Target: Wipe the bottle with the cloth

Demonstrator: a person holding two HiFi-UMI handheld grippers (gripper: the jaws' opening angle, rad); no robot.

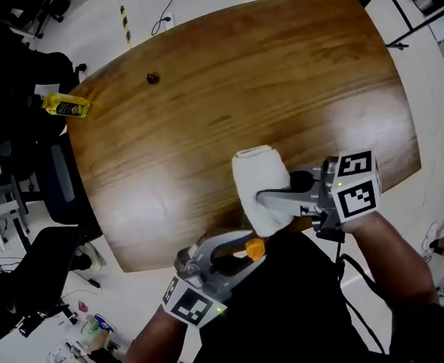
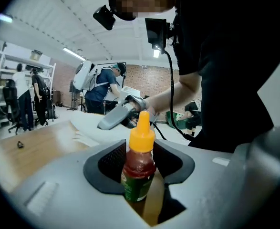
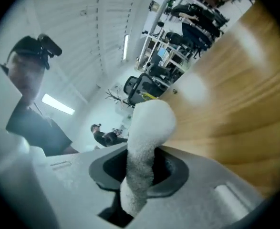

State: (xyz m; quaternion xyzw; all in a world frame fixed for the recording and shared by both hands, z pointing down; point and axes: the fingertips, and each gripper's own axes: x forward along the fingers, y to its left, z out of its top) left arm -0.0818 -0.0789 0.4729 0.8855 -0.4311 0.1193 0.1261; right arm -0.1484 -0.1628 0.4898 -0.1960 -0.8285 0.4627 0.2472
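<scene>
A small sauce bottle (image 2: pixel 139 168) with an orange cap (image 1: pixel 255 248), dark red contents and a green label stands upright between the jaws of my left gripper (image 2: pixel 140 178), which is shut on it. In the head view that left gripper (image 1: pixel 244 251) hangs just off the table's near edge, in front of the person's dark clothing. My right gripper (image 1: pixel 265 200) is shut on a folded white cloth (image 1: pixel 258 174), held over the table's near edge, just above and beside the bottle. In the right gripper view the cloth (image 3: pixel 149 123) rises out of the right gripper (image 3: pixel 140 168) as a thick roll.
The oval wooden table (image 1: pixel 229 89) bears only a small dark object (image 1: pixel 153 77) at its far left. A yellow bottle (image 1: pixel 65 106) lies by the left edge, near black office chairs (image 1: pixel 55 180). Other people (image 2: pixel 101 82) stand far off in the room.
</scene>
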